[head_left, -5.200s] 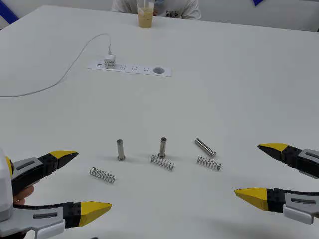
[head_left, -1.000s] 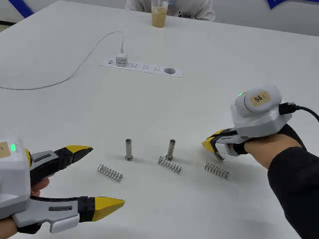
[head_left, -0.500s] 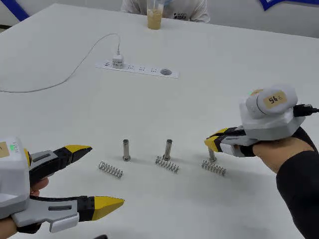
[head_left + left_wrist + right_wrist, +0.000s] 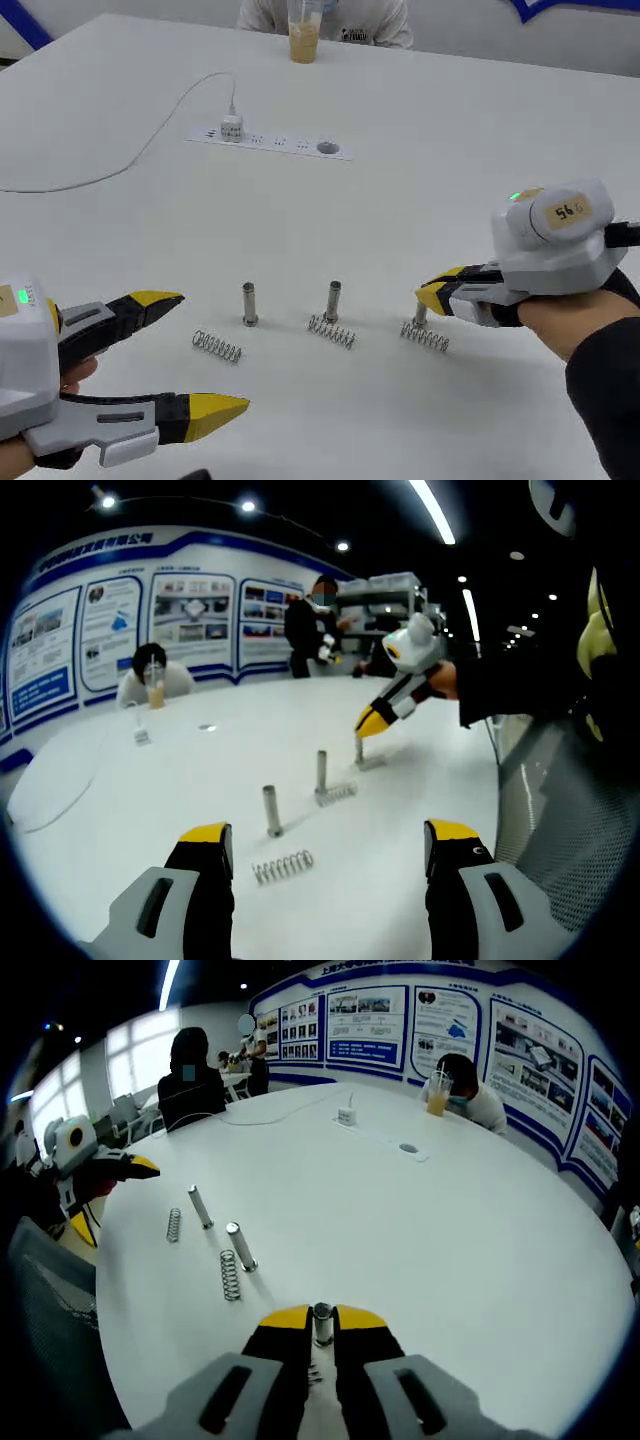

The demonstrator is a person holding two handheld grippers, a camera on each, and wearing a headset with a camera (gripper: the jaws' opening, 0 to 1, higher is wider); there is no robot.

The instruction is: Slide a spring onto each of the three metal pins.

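Observation:
Three metal pins stand on the white table: the left pin (image 4: 249, 302), the middle pin (image 4: 332, 299) and the right pin (image 4: 421, 316). One spring (image 4: 217, 346) lies in front of the left pin, a second spring (image 4: 331, 331) at the middle pin's foot, and a third spring (image 4: 425, 337) by the right pin. My right gripper (image 4: 430, 294) is shut on the right pin (image 4: 322, 1322), holding it upright. My left gripper (image 4: 195, 352) hangs open at the near left, its jaws wide apart with nothing between them (image 4: 327, 840).
A white power strip (image 4: 270, 141) with a plugged-in charger and a cable trailing left lies further back. A cup of drink (image 4: 303, 30) stands at the far edge in front of a seated person. Bare tabletop surrounds the pins.
The right pin lay flat 5.2 s ago with both grippers open. The right gripper has since closed on it and stood it upright, shifting slightly right. The left gripper has stayed put.

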